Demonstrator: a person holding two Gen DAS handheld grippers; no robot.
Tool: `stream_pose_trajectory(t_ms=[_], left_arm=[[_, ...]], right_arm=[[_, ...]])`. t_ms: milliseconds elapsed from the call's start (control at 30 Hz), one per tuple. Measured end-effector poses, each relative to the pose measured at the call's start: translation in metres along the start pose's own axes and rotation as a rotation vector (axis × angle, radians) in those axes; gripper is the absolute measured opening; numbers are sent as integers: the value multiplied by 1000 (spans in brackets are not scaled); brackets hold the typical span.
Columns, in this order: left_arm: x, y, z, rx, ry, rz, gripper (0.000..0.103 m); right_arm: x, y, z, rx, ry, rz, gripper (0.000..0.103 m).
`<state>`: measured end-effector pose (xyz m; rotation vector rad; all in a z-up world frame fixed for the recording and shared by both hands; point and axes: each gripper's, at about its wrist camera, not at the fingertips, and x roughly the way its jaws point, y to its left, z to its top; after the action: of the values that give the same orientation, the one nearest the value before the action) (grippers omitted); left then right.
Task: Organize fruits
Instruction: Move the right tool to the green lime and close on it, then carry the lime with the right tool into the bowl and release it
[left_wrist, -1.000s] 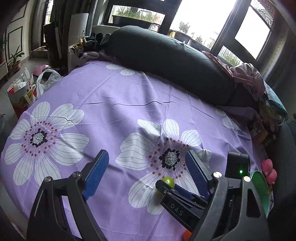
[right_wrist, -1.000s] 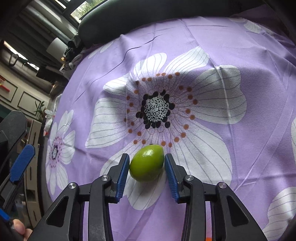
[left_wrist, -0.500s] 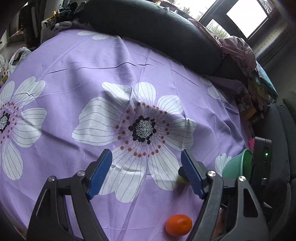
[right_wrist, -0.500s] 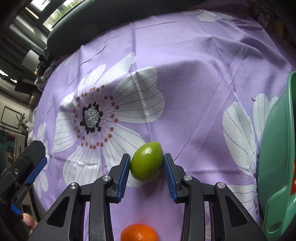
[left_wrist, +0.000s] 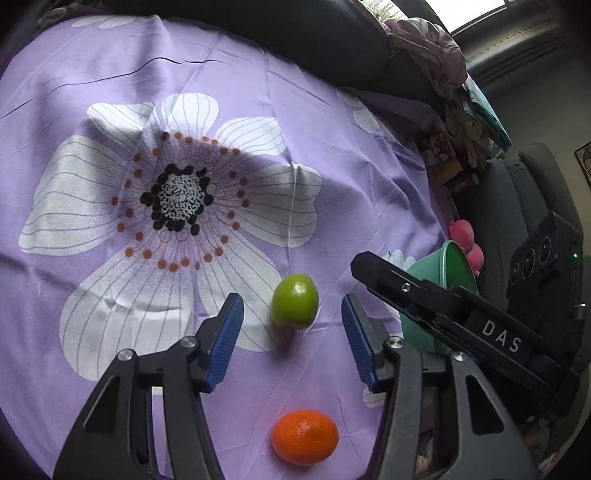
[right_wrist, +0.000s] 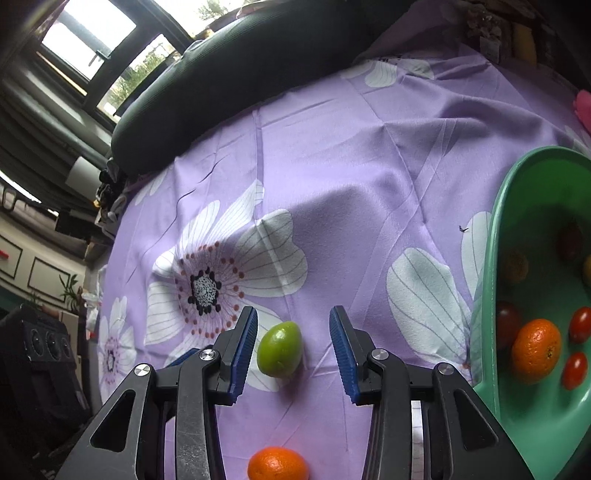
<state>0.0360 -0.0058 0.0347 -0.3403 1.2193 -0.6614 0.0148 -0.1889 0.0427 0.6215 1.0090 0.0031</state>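
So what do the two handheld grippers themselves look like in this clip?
Both are matching tools: black angular frames with triangular cut-outs, silver round bolt heads at the joints, and blue ribbed pads on the finger faces. That holds for the left gripper and the right gripper. Seen from the left wrist view, the right one's body carries white "DAS" lettering and a black camera block with a small green light. No cables or sleeves show.

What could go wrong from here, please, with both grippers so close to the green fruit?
The right gripper has just been opening and the left gripper closing, both with the same green fruit between their fingers, unpressed, so they might collide. The fruit lies loose on the soft purple cloth; a nudge could roll it toward the orange.
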Motion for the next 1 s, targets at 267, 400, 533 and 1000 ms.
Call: stream_pose_trajectory(t_ms=[267,400,533,1000], left_arm=[[22,1,0,30,25,91,43],[23,6,0,33,14,115,33],[23,7,-2,54,1,118,32],[1,-32,-11,202,-108,113,32]], right_arm=[[40,11,0,5,124,49,42],[57,16,-3,5,183,95,42],[64,19,-5,4,200,103,42],[20,16,-9,-6,66,150,37]])
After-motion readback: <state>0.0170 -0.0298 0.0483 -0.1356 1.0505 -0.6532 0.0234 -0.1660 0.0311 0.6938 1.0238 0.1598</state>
